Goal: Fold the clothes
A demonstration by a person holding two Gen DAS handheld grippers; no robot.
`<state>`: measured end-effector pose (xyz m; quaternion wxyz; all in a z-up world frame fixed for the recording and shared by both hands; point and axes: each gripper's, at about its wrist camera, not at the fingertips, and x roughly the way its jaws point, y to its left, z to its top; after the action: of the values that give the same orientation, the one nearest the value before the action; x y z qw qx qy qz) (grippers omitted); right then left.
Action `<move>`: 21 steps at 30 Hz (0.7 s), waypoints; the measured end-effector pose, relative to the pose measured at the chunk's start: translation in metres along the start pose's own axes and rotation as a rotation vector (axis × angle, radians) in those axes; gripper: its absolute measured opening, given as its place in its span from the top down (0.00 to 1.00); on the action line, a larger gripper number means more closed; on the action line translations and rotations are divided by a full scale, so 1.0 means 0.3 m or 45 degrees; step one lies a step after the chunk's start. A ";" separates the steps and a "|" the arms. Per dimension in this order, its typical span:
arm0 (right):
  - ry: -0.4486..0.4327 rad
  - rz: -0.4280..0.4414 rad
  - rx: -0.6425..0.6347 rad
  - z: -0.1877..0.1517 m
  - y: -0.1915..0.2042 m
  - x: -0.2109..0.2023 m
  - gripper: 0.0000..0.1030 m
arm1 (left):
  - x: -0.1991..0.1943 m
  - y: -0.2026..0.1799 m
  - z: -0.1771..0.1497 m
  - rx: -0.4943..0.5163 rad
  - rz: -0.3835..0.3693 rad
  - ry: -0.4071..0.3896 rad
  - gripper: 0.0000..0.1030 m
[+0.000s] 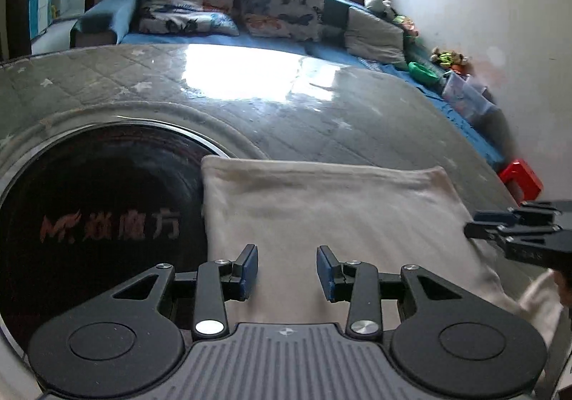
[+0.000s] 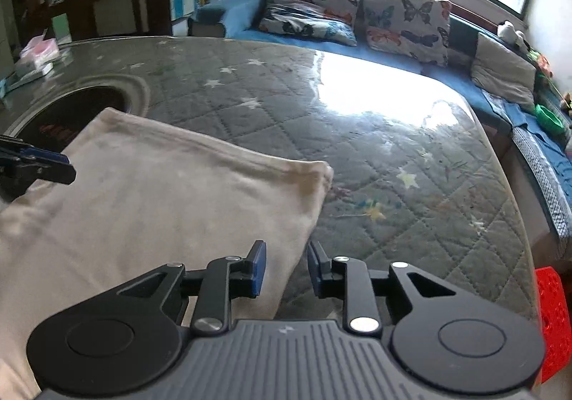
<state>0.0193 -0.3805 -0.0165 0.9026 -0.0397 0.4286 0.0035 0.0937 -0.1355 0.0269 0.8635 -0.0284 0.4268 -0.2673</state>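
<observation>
A cream garment [image 1: 321, 206] lies folded flat on the table, its far edge straight and its far right corner bunched [image 2: 321, 171]. My left gripper [image 1: 287, 271] hovers open over the garment's near left part, with nothing between its blue pads. It also shows at the left edge of the right wrist view [image 2: 69, 167]. My right gripper [image 2: 286, 269] is at the garment's right edge. Its jaws stand a little apart with the cloth's edge running under the gap, and the pads do not press on it. In the left wrist view the right gripper [image 1: 472, 224] reaches in from the right.
The table [image 2: 357, 149] has a grey quilted star cover under glossy glass, with a round black inset [image 1: 100, 221] partly under the garment's left side. A red stool [image 2: 552, 321] stands off the right edge. A sofa with butterfly cushions [image 2: 407, 28] lies beyond. Tissue packs [image 2: 37, 49] sit far left.
</observation>
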 end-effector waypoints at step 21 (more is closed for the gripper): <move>-0.041 -0.026 0.061 0.171 -0.071 0.200 0.94 | 0.150 0.083 0.173 0.106 0.138 -0.085 0.70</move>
<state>0.0979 -0.3995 -0.0292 0.9102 -0.0221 0.4134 -0.0153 0.1659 -0.1453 0.0205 0.8909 0.0219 0.3872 -0.2365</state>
